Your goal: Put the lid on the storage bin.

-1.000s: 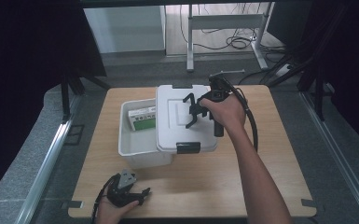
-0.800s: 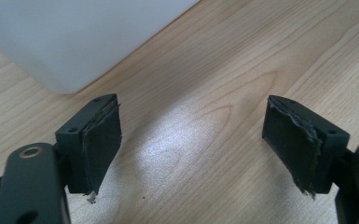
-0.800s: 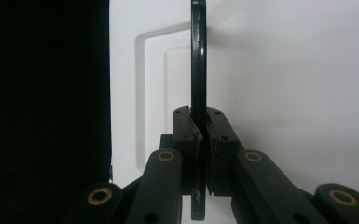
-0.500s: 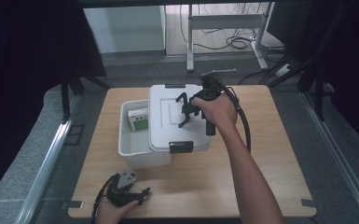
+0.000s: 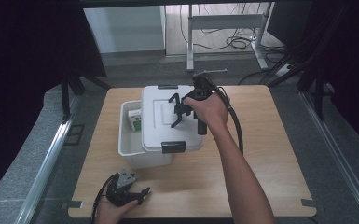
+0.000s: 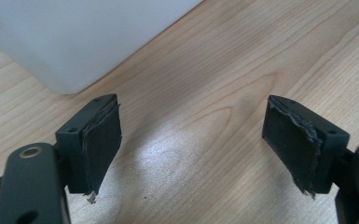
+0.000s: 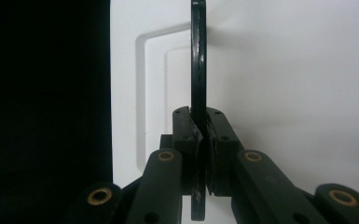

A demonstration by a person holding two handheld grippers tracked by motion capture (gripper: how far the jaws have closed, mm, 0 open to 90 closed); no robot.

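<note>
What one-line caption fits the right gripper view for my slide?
Right gripper shut on the thin black handle of the white plastic box lid.

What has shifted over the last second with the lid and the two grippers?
The right gripper, shut on the lid's black handle, has carried the white lid leftward over the white bin, so less of the opening shows; the green-and-white box inside is still partly visible. The left gripper stayed open on the wooden table at the near edge, and the bin has not moved.
</note>
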